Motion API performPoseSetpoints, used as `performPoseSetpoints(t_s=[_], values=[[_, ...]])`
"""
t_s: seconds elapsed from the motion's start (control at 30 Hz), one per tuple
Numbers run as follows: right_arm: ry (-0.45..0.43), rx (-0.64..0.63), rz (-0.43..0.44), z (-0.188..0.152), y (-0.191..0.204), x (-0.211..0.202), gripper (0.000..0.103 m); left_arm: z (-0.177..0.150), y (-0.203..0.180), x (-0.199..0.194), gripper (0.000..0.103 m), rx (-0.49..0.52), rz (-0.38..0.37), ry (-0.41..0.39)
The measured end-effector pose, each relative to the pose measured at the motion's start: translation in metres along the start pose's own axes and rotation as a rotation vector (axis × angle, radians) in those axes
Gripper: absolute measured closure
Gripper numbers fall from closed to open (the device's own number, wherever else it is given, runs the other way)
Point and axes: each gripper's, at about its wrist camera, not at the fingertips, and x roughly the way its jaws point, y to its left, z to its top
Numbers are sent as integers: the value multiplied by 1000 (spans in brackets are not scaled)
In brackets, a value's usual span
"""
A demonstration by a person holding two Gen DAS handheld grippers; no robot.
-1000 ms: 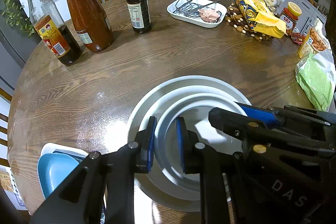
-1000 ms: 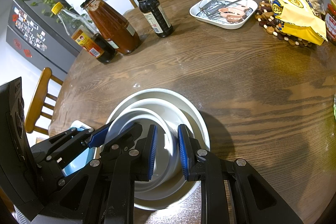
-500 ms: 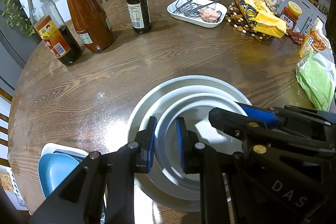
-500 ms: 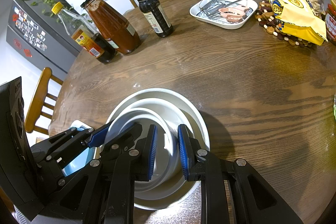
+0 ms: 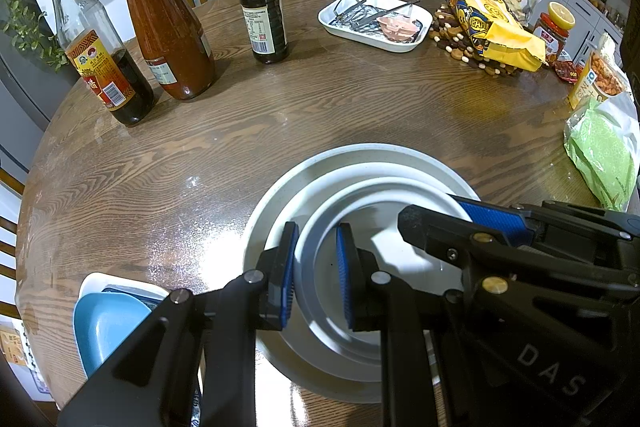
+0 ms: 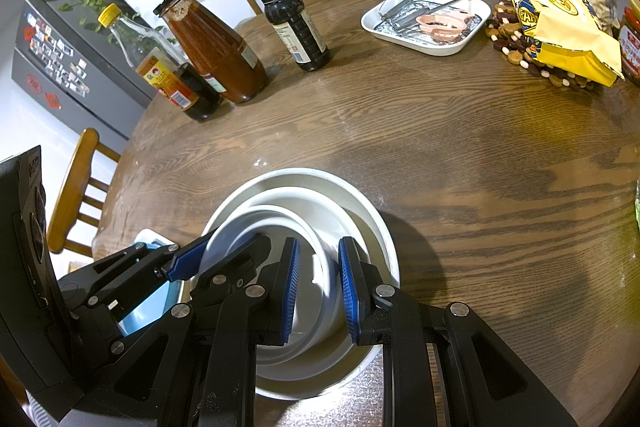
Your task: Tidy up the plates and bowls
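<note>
Three white plates [image 5: 360, 163] sit stacked, big to small, near the front edge of the round wooden table [image 5: 360, 99]. The left gripper [image 5: 316, 275] has its two blue pads on each side of the top plate's rim. The right gripper [image 6: 318, 287] does the same on the other side. I cannot tell if either one squeezes. A blue dish [image 5: 104, 323] lies just left. Three bottles [image 5: 168, 27] stand farther back.

The left tool [image 5: 316, 267] is covering the nested bowls' [image 5: 360, 179] near rims; the blue dish [image 5: 104, 327] is hiding partly behind its arm.
</note>
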Motion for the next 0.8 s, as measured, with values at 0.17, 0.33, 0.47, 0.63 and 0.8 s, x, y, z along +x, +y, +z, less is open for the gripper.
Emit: performPoseSetpoints(t_s=[0.17, 0.33, 0.47, 0.63, 0.8], values=[[0, -1, -1, 0, 0, 0, 81, 0, 0, 0, 85, 0, -1, 0], [0, 0, -1, 0, 0, 0, 81, 0, 0, 0, 85, 1, 0, 1], [1, -1, -1, -1, 0, 0, 81, 0, 0, 0, 85, 3, 2, 2], [0, 0, 0, -1, -1, 0, 81, 0, 1, 0, 85, 5, 2, 3], [0, -1, 0, -1, 0, 0, 81, -1, 3, 1, 85, 9, 3, 8]])
